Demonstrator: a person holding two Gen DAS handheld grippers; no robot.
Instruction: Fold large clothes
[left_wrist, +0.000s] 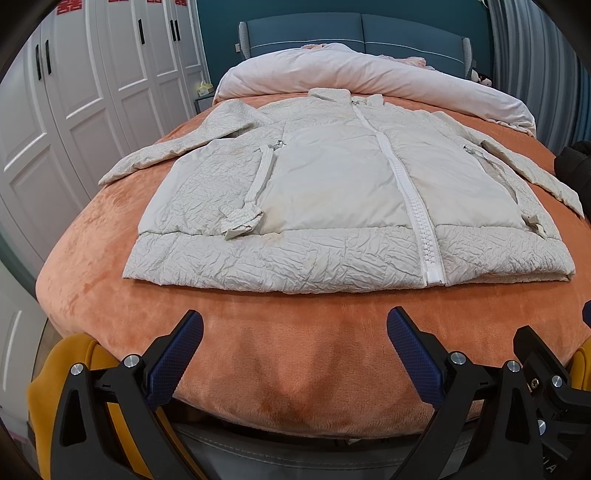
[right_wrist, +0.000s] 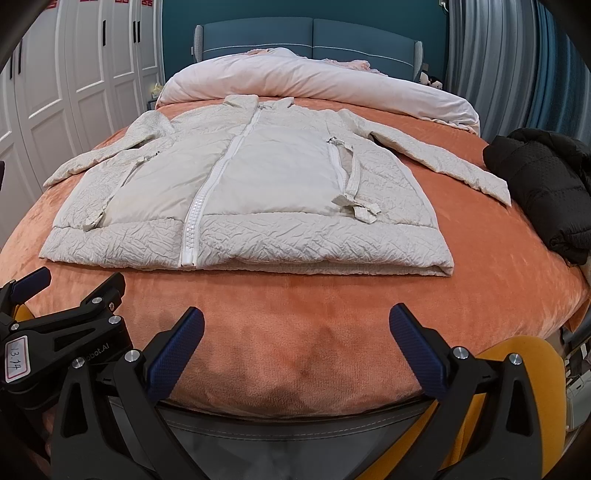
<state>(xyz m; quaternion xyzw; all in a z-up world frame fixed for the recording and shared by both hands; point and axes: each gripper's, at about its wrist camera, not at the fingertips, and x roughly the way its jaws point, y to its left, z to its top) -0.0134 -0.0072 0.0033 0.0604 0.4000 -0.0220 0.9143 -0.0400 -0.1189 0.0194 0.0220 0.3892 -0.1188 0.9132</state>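
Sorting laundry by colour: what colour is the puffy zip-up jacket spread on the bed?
Cream, off-white puffy jacket with a white zipper; clearest in the left wrist view.

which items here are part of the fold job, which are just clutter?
Job:
white jacket, spread flat and zipped
left tool, open
right tool, open
orange blanket under the jacket

Lying about:
black jacket, bundled
rolled pink duvet
wardrobe doors
headboard

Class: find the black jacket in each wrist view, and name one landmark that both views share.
Left wrist: black jacket only a sliver at the right edge, beyond the white coat's sleeve.
Right wrist: black jacket plain at right, on the bed.
Shared landmark: the coat's zipper.
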